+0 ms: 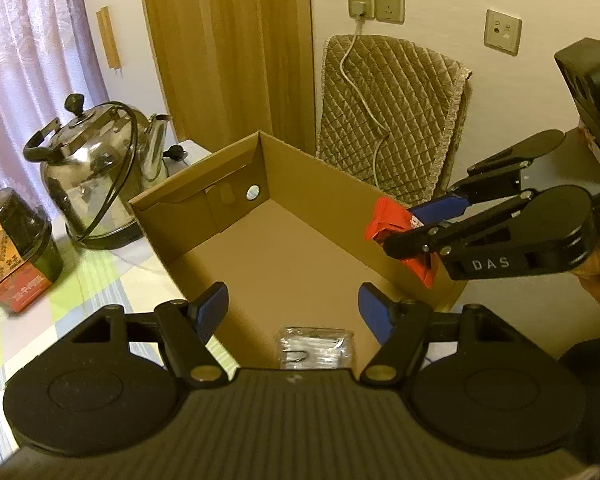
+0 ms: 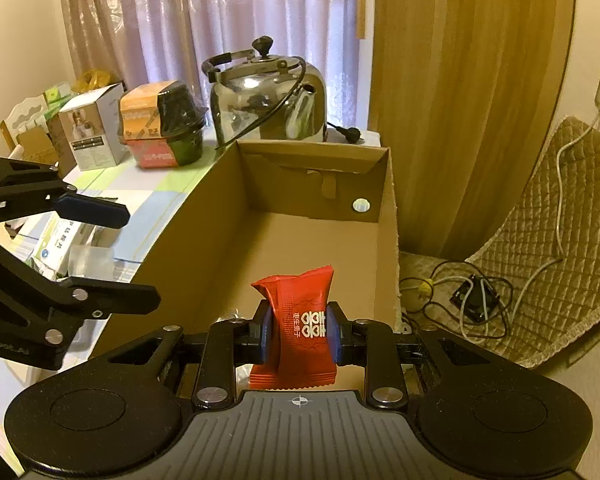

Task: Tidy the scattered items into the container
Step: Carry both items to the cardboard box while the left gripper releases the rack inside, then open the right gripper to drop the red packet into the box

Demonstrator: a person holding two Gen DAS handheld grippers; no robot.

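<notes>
In the left wrist view, the left gripper [image 1: 293, 306] fills the lower half of the frame with its blue pads spread wide and nothing between them, hanging over the near end of the cardboard box [image 1: 332, 176], which runs from lower centre to the middle of the frame. A clear plastic packet [image 1: 315, 347] already lies on the box floor at lower centre. At the right of the frame the right gripper [image 1: 410, 226] pinches a red sachet [image 1: 390, 220] at the box's right wall, just about over its rim. A steel kettle [image 1: 100, 172] stands at the left. In the right wrist view, the right gripper [image 2: 299, 334] is clamped on the red sachet [image 2: 296, 320] at lower centre, its pads pressing the packet's two flat sides. The sachet's long axis runs upright in the frame, one crimped end pointing up towards the box [image 2: 220, 216] beyond, the other down at the camera. The step in hand looks like carrying the sachet in for a drop; the next move likely calls for clearing the wall fully, then parting the pads so it falls flat on the floor.
</notes>
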